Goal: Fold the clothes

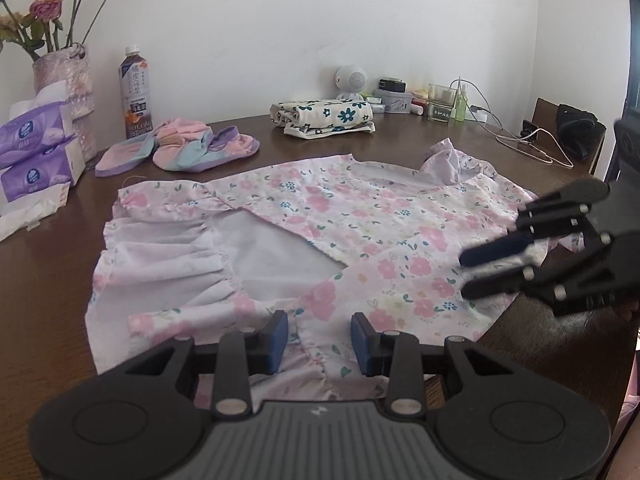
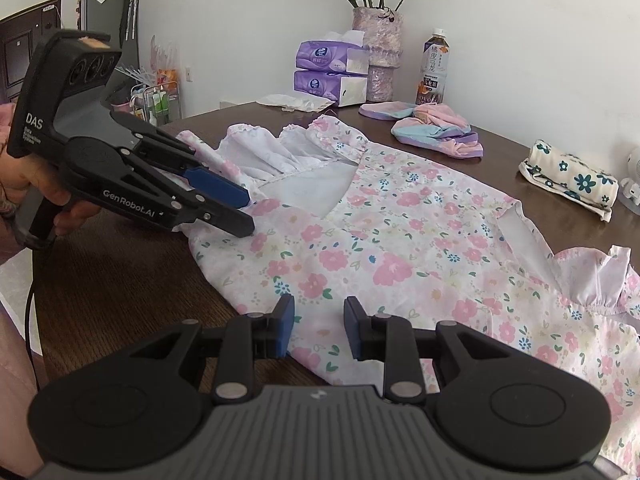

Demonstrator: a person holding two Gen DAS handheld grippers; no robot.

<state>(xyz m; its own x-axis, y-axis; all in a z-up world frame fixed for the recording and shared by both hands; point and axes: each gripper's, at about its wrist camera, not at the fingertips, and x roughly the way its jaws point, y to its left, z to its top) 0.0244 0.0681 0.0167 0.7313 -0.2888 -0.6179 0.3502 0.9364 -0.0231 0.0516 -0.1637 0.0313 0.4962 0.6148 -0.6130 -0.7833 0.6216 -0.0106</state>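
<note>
Lying spread out flat on the brown bench (image 1: 48,280), a pink flowery dress (image 1: 360,232) with one side folded over, white lining showing. Hovering low over the near hem, left gripper (image 1: 319,336) with blue pads (image 1: 276,340) apart, pinching nothing. Reaching over another edge of the dress, right gripper (image 2: 319,326), also apart and empty. Resting further back: a folded flowery cloth (image 1: 324,116), pastel socks (image 1: 180,148), a tea bottle (image 1: 136,92), purple tissue packs (image 1: 36,152), a vase of roses (image 1: 68,80).
</note>
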